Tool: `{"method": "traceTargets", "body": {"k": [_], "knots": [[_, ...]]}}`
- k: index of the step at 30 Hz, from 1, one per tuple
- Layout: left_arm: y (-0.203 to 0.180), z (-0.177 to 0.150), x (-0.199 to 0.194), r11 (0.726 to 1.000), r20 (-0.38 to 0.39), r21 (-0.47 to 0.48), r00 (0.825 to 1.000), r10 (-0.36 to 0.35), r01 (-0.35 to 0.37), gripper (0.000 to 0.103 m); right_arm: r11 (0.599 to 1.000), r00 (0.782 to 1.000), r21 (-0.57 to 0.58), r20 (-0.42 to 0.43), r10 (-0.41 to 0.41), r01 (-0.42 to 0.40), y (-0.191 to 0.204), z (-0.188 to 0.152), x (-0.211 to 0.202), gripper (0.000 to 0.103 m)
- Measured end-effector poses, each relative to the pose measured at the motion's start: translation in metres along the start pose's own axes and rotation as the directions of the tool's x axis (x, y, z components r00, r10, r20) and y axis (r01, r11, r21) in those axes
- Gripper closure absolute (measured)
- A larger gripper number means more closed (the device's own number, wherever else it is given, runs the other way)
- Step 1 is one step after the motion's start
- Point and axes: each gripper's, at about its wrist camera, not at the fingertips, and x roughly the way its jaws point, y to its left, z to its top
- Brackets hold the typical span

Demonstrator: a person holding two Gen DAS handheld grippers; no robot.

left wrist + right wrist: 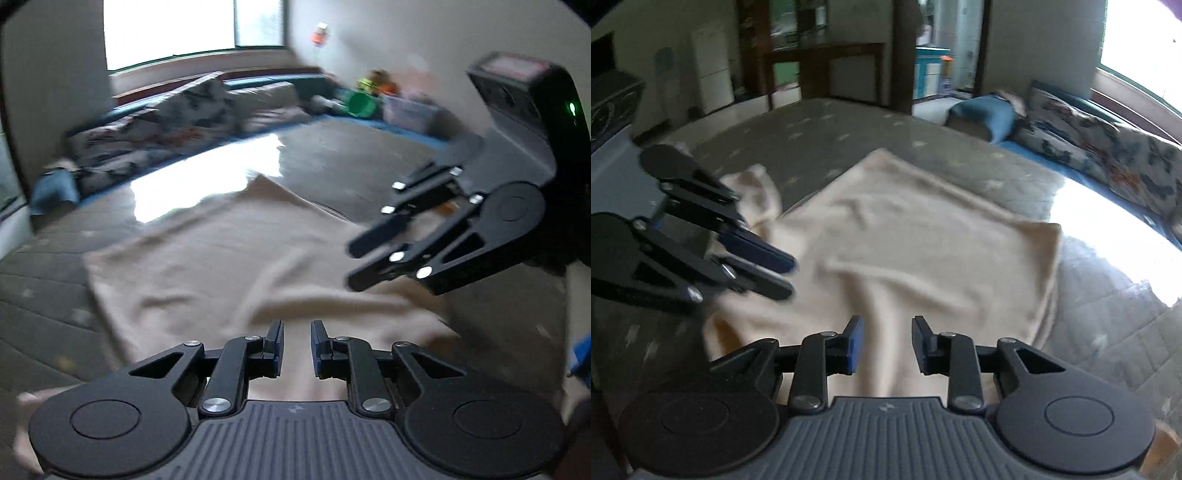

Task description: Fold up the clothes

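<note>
One cream-beige soft fabric garment (916, 236) lies spread on the grey patterned mat (827, 133); one piece, no second garment visible. In the right wrist view its long axis runs from the near edge by the grippers out toward a far squared corner, pointing up-left to the mat's far edge; a loose bunched lobe sticks out at its left side. Diagonal wrinkles cross the middle, otherwise mostly flat. Bare mat rings the garment on the left, far and right sides, so there is room all round; glare patch on the right side toward the row of patterned cushions (1108, 147) lining that edge. Two grippers. Left black two-finger gripper (297, 341): fingers slightly apart, narrow gap, nothing pinched, hanging over the garment's near part. Right black two-finger gripper (886, 341): fingers parted a bit wider, nothing between them, also over the near edge. Grippers sit near each other, not touching. Frames are motion-blurred.
</note>
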Motion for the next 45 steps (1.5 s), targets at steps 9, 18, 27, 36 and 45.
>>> {"method": "traceTargets", "body": {"k": [9, 18, 27, 36, 45], "knots": [[-0.034, -0.04, -0.014, 0.995, -0.015, 0.083, 0.999, -0.052, 0.053, 0.083, 0.998, 0.997, -0.019, -0.03, 0.067, -0.068, 0.036, -0.039, -0.017, 0.076], [-0.024, -0.032, -0.017, 0.999, 0.023, -0.009, 0.999, -0.031, 0.031, 0.08, 0.996, 0.997, 0.084, 0.074, 0.031, -0.037, 0.021, -0.026, -0.025, 0.076], [0.0, -0.057, -0.061, 0.99, 0.096, -0.126, 0.992, 0.079, -0.067, 0.071, 0.99, 0.997, 0.124, 0.047, 0.066, -0.071, 0.019, -0.041, -0.006, 0.072], [0.115, -0.086, -0.089, 0.713, -0.037, -0.553, 0.867, 0.497, -0.432, 0.072, 0.982, 0.994, 0.164, 0.067, 0.083, -0.093, 0.02, -0.047, -0.007, 0.049], [0.156, -0.09, -0.068, 0.626, -0.122, -0.601, 0.832, 0.542, -0.496, 0.059, 0.988, 0.99, 0.098, 0.09, 0.107, -0.116, 0.034, -0.026, -0.01, 0.049]]}}
